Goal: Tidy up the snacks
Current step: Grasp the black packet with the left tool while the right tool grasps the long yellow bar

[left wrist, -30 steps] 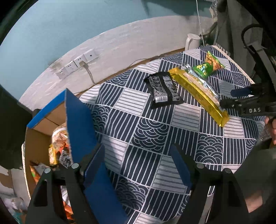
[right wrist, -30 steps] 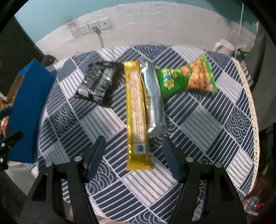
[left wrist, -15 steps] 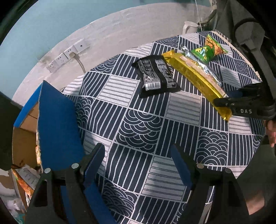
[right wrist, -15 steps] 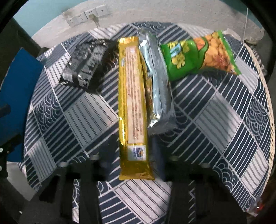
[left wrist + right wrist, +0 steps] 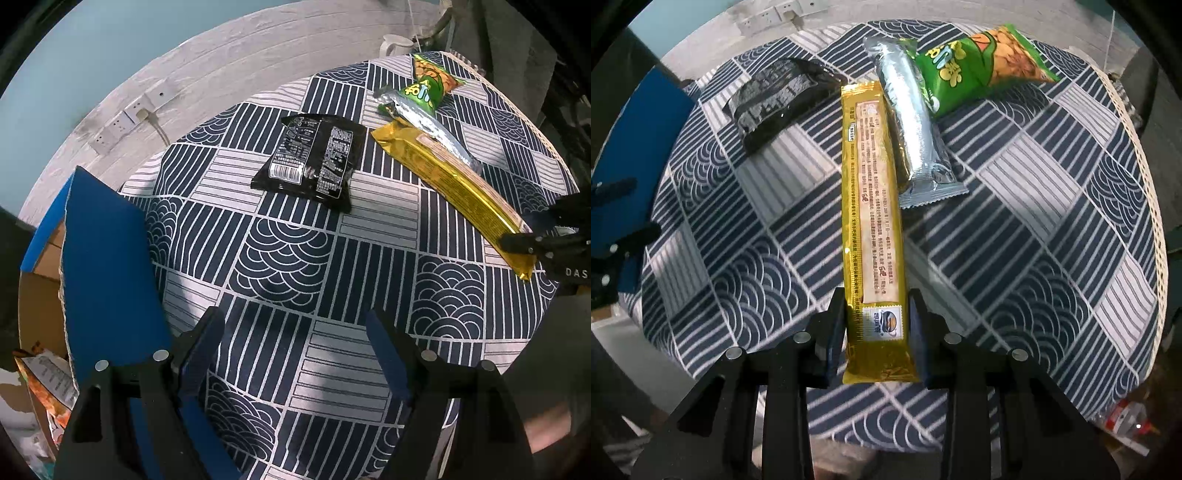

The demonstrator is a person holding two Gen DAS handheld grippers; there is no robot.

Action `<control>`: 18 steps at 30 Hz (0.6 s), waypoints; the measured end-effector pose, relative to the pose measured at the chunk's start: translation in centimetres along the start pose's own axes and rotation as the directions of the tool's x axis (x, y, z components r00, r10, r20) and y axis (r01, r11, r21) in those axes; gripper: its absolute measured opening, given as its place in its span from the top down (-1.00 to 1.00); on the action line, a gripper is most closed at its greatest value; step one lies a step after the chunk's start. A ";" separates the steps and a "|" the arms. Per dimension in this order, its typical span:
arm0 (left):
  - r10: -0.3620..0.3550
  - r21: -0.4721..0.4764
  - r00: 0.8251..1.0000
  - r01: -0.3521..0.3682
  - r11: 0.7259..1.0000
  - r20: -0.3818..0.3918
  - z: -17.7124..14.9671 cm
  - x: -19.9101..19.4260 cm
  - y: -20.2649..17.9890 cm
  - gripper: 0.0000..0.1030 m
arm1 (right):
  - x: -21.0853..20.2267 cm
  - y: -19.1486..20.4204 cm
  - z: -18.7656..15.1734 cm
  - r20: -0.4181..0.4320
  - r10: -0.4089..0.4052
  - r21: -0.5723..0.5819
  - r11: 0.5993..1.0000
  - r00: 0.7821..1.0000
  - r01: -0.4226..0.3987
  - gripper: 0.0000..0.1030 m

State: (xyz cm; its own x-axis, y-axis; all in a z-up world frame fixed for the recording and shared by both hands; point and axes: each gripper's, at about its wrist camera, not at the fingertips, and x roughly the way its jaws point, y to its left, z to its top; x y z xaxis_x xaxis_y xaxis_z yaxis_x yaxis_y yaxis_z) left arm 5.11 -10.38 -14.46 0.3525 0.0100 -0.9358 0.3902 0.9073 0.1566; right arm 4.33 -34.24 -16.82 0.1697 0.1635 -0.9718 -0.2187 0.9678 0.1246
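Note:
A long gold snack pack (image 5: pixel 873 206) lies on the patterned tablecloth (image 5: pixel 1015 206). My right gripper (image 5: pixel 876 325) is shut on its near end, one finger on each side; it also shows in the left wrist view (image 5: pixel 524 238). A silver pack (image 5: pixel 912 125) lies beside the gold one, a green peanut bag (image 5: pixel 975 66) behind it, and a black pack (image 5: pixel 775 96) to the left. My left gripper (image 5: pixel 295 332) is open and empty above the cloth, next to a blue-flapped cardboard box (image 5: pixel 103 258). The black pack (image 5: pixel 314 162) and the gold pack (image 5: pixel 454 184) lie ahead of it.
The box holds several snack bags (image 5: pixel 44 376). Wall sockets (image 5: pixel 133 118) with a cable sit on the white wall behind. A white kettle (image 5: pixel 395 42) stands past the table's far edge. The round table's edge (image 5: pixel 1145 184) runs along the right.
My right gripper has moved forward and down and closed on the near end of the gold pack. My left gripper has swung right, away from the box, over the cloth.

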 end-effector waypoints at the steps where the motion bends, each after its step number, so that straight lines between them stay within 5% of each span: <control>1: 0.000 -0.001 1.000 0.000 1.000 0.002 0.0 -0.1 0.1 -0.56 | -0.1 0.0 -0.1 -0.002 0.000 -0.001 1.000 1.000 0.000 0.34; 7: 0.002 -0.030 1.000 -0.001 1.000 0.005 0.3 0.2 1.1 -0.57 | -0.4 0.4 1.6 0.045 0.008 -0.016 1.000 0.999 -0.008 -0.01; 18: -0.014 -0.109 1.000 0.013 0.994 -0.007 2.9 2.2 2.2 -0.58 | 1.9 1.4 5.0 0.066 0.022 -0.004 1.000 0.998 -0.022 0.02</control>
State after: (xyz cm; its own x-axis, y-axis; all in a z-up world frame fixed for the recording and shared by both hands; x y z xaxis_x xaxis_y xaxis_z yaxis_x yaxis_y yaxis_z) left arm 9.20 -9.55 -15.29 0.3415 0.0005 -0.9399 0.2999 0.9477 0.1095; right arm 9.18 -31.60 -17.46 0.2282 0.1969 -0.9535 -0.2265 0.9632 0.1447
